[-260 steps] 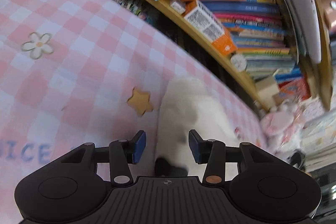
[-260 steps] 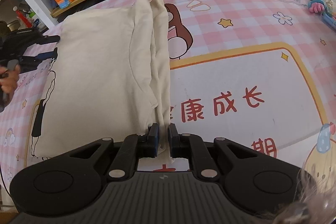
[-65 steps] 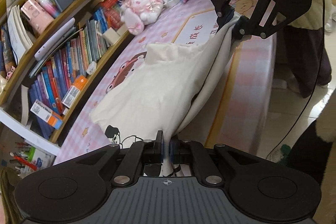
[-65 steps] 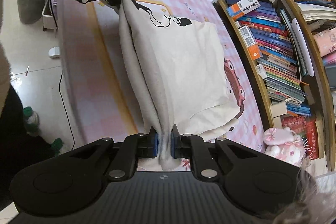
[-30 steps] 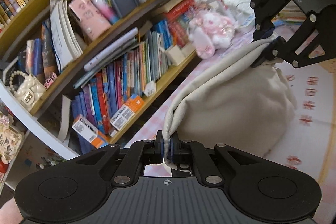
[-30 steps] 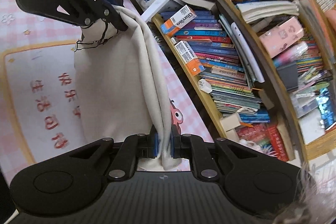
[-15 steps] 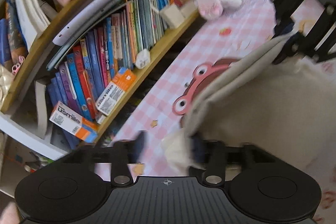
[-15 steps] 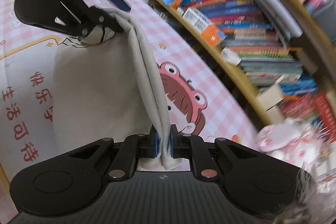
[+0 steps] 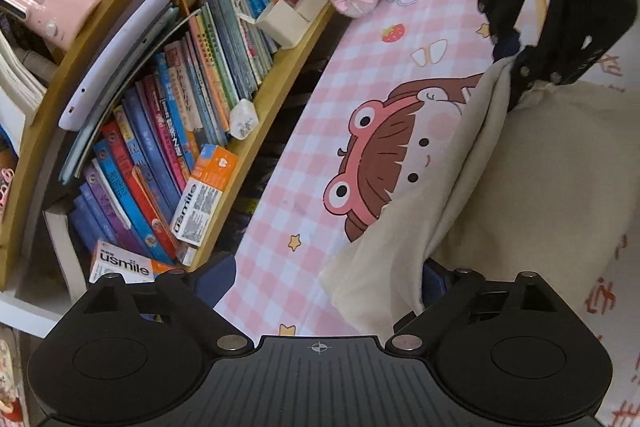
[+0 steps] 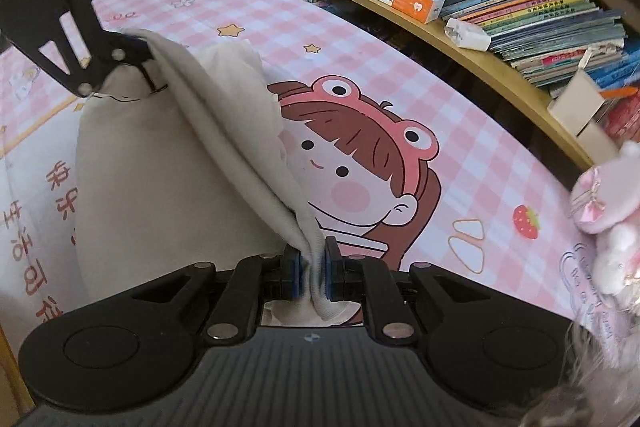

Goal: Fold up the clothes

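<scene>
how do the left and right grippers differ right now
The left gripper has its jaws spread wide, while the right gripper is pinched shut on the cream garment. The left one holds nothing, with the cloth's corner lying loose between its fingers; the right one holds its edge up off the pink checked mat. Both are black with blue pads and sit at opposite ends of the same fold.

We see our left gripper (image 9: 326, 277) spread wide, the cream garment (image 9: 500, 179) draped against its right finger. Far right, the right gripper (image 9: 516, 55) pinches the cloth. Bookshelf (image 9: 256, 131) stands left.
</scene>
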A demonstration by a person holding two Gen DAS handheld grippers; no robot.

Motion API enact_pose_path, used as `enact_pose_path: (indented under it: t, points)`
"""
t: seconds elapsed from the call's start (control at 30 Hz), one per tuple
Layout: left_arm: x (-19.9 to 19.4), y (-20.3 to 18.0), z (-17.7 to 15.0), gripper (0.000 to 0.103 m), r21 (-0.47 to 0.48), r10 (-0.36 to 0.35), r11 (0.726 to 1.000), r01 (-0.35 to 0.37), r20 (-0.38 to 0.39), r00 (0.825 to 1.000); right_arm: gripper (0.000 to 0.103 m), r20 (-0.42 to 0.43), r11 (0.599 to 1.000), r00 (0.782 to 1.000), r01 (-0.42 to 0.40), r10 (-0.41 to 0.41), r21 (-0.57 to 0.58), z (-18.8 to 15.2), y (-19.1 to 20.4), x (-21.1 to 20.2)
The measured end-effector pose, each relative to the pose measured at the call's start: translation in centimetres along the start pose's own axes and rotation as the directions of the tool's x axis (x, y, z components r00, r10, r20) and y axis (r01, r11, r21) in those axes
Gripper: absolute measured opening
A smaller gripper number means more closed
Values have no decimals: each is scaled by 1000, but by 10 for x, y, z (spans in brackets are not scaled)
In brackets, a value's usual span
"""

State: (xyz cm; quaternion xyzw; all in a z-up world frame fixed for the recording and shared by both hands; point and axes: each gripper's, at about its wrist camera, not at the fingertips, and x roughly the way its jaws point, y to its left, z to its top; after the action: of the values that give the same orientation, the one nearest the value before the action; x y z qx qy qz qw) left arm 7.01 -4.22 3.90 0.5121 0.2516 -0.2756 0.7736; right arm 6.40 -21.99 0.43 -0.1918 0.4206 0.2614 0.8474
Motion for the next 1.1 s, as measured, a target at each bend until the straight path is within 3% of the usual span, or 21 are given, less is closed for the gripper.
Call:
enact_pose_path:
  t: [0.1, 0.23, 0.33, 0.37, 0.43, 0.47, 0.53, 0.57, 0.6, 0.73, 0.8, 0.83, 0.87, 0.9, 0.93, 1.0, 1.03, 1.1]
  points:
    - [-7, 6, 3, 93, -41, -11, 999, 11, -9, 1000, 11, 4, 1000, 1000, -14, 14, 24, -2, -4, 1]
    - [-23, 20, 8, 93, -103, -103, 989, 102, -1, 995, 12, 10, 998, 999, -34, 33, 56, -4, -10, 2]
    - [-40, 40, 7, 93, -153, -2, 988, 4, 11, 1000, 12, 15, 996, 999, -48, 47, 80, -5, -15, 3]
    - [-40, 50, 4, 93, -206, 72, 976, -74, -19, 997, 12, 16, 995, 999, -53, 52, 88, -6, -16, 4]
    - [-41, 70, -6, 90, -351, 173, 916, -194, -92, 981, 13, 19, 994, 998, -54, 52, 100, -6, -17, 4]
    - [-45, 73, -11, 90, -412, 149, 896, -169, -80, 986, 13, 19, 993, 999, -51, 49, 110, -6, -18, 5]
    - [-56, 70, -18, 91, -487, 26, 873, -9, 29, 999, 18, 15, 988, 999, -41, 40, 151, -6, -22, 6]
    - [-60, 64, -20, 92, -496, -32, 866, 66, 78, 996, 20, 14, 984, 999, -38, 37, 172, -6, -24, 6]
    - [-60, 53, -20, 92, -466, -80, 877, 114, 92, 992, 20, 16, 980, 999, -40, 38, 193, -6, -26, 6]
    - [-30, 3, -21, 92, -311, -142, 941, 130, -18, 990, 26, 36, 973, 999, -20, 12, 232, -9, -28, -1]
    - [-10, -1, -27, 92, -325, -127, 939, 108, -35, 991, 30, 40, 964, 999, -2, -9, 264, -11, -31, -3]
    - [-1, 4, -31, 92, -370, -104, 925, 83, -37, 994, 32, 38, 959, 999, 10, -22, 285, -13, -32, -4]
    - [8, 17, -38, 92, -473, -79, 880, 51, -41, 996, 32, 33, 952, 999, 23, -35, 305, -14, -33, -3]
    - [19, 33, -49, 92, -607, -66, 794, 18, -56, 996, 32, 27, 945, 999, 33, -44, 327, -15, -34, -2]
    - [29, 50, -61, 92, -725, -55, 689, -15, -73, 996, 33, 22, 936, 998, 42, -53, 350, -17, -34, -1]
    - [49, 80, -85, 90, -891, -50, 445, -84, -118, 992, 33, 21, 915, 997, 59, -74, 399, -21, -35, -1]
    - [53, 85, -95, 90, -918, -61, 383, -105, -139, 988, 33, 21, 901, 996, 71, -88, 427, -23, -35, -4]
    - [53, 89, -106, 90, -927, -66, 359, -109, -142, 988, 33, 21, 872, 993, 93, -117, 481, -27, -35, -10]
